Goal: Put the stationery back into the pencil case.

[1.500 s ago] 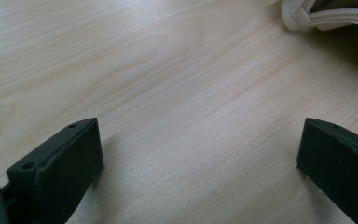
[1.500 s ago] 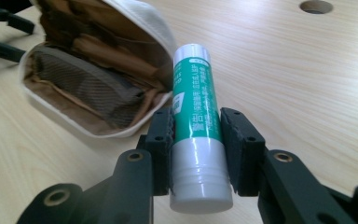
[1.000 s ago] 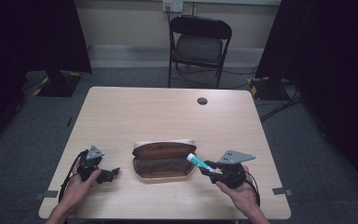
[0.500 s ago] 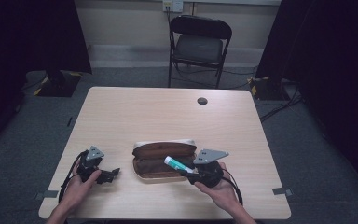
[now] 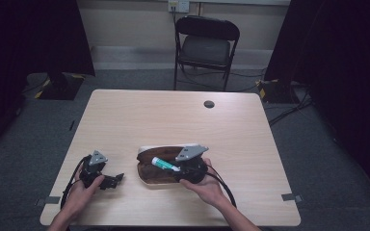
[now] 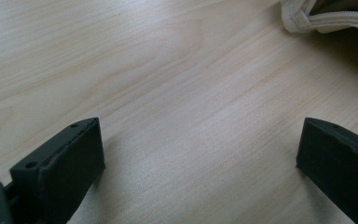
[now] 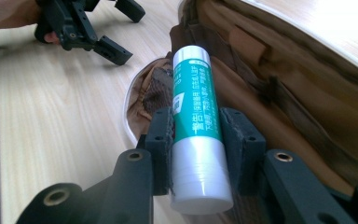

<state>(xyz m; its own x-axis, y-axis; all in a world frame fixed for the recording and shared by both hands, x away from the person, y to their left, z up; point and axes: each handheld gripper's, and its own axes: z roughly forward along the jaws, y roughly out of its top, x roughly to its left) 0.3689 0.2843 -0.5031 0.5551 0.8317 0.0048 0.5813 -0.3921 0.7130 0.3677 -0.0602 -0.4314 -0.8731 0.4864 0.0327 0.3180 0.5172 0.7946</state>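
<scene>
1. The right gripper [image 7: 196,144] is closed around a glue stick [image 7: 196,126], one black jaw pressed against each side of the green-and-white tube, gripping it about midway along its length
2. The tube points away from the hand, its far end reaching over the open pencil case [image 7: 279,84]; the brown lining sits right behind and beneath it, though whether the tube touches the lining is hard to tell
3. From the high view the glue stick [image 5: 165,164] lies across the open mouth of the pencil case [image 5: 156,175], which rests near the front edge of the table [image 5: 183,115], with the right gripper [image 5: 176,169] over the case's right half
4. The left gripper [image 6: 200,154] has its jaws spread wide with nothing between them, only bare wood
5. In the high view the left gripper [image 5: 117,179] sits low on the table in the left hand [image 5: 83,187], apart from the case
6. The case's cream edge [image 6: 328,14] is cut off at the top corner of the left gripper view
7. The small print on the tube's label is too fine to read
</scene>
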